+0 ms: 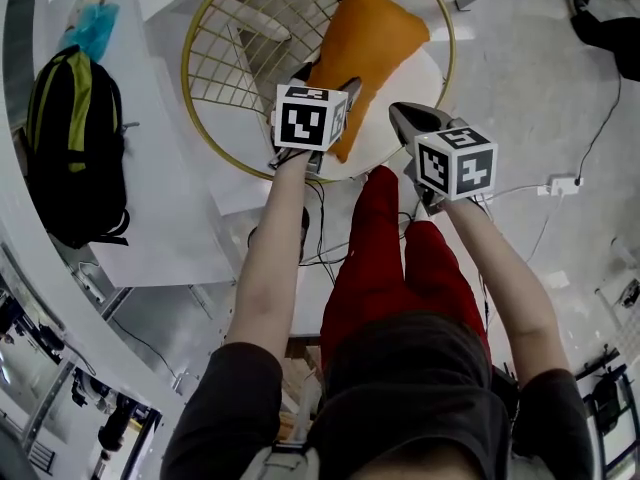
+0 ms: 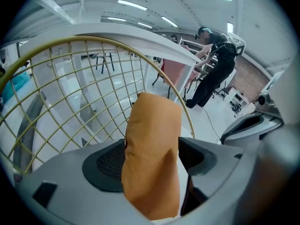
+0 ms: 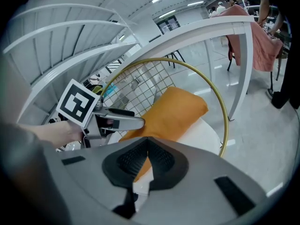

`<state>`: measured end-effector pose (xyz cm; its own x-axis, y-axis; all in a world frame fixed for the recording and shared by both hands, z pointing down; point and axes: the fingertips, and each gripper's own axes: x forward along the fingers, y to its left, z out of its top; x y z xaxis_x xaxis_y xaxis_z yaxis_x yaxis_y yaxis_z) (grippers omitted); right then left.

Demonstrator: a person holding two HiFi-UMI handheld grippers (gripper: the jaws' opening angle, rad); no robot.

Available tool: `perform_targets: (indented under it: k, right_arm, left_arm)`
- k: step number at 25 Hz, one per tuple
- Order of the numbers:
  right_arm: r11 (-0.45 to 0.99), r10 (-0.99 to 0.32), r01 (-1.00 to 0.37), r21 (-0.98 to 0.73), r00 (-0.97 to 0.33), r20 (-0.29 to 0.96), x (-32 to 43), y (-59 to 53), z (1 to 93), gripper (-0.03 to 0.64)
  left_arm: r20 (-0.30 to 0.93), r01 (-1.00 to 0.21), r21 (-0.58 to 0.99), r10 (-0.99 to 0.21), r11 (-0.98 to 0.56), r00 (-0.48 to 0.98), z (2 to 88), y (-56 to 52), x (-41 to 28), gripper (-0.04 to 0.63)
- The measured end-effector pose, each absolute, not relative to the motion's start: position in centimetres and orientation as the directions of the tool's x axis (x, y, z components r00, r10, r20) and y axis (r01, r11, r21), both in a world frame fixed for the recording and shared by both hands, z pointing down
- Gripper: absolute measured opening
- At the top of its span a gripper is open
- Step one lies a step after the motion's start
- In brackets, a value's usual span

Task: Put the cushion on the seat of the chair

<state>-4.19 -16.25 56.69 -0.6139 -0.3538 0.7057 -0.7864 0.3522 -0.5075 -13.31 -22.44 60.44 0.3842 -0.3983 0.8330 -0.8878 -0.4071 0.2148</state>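
1. A black backpack [image 1: 72, 148] lay on the white table [image 1: 170, 238] at far left.
2. The left gripper [image 2: 152, 172] was clamped on the orange cushion [image 1: 370, 48] at its near end.
3. The cushion rested on the chair [image 1: 190, 78], on its white seat [image 1: 425, 78], against the wire back.
4. The right gripper [image 3: 147, 146] hung just beside it, jaws together, empty.

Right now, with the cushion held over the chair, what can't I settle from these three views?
1. Contact between cushion and seat: in the head view the marker cube on the left claw covers the cushion's lower end; in the left gripper view the cushion fills the foreground.
2. Legs of the chair: under the seat, unseen in all views.
3. Far person, left gripper view: too small to read.
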Motion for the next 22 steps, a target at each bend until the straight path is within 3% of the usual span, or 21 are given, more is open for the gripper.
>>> perform_targets:
  k: [2, 12, 16, 22]
  right_arm:
    - [0.356, -0.362, -0.786, -0.506, -0.615, 0.701, -4.0, -16.4, 56.2, 0.018]
    - [0.405, -0.403, -0.760, -0.508, -0.648, 0.647, -3.7, -16.5, 53.1, 0.018]
    - [0.434, -0.417, -0.741, -0.512, -0.669, 0.615, -3.7, -16.3, 51.6, 0.018]
    - [0.470, -0.461, -0.731, -0.495, -0.682, 0.568, -3.3, -16.1, 49.0, 0.018]
  left_arm:
    - [0.827, -0.897, 0.213, -0.416, -0.388, 0.377, 59.8, -22.4, -13.4, 0.309]
    - [0.801, -0.918, 0.195, -0.484, -0.346, 0.352, 56.3, -21.3, -13.3, 0.072]
    - [0.773, -0.925, 0.227, -0.522, -0.304, 0.361, 54.8, -20.8, -13.1, 0.023]
    - [0.730, -0.903, 0.315, -0.534, -0.290, 0.427, 53.0, -19.5, -11.9, 0.011]
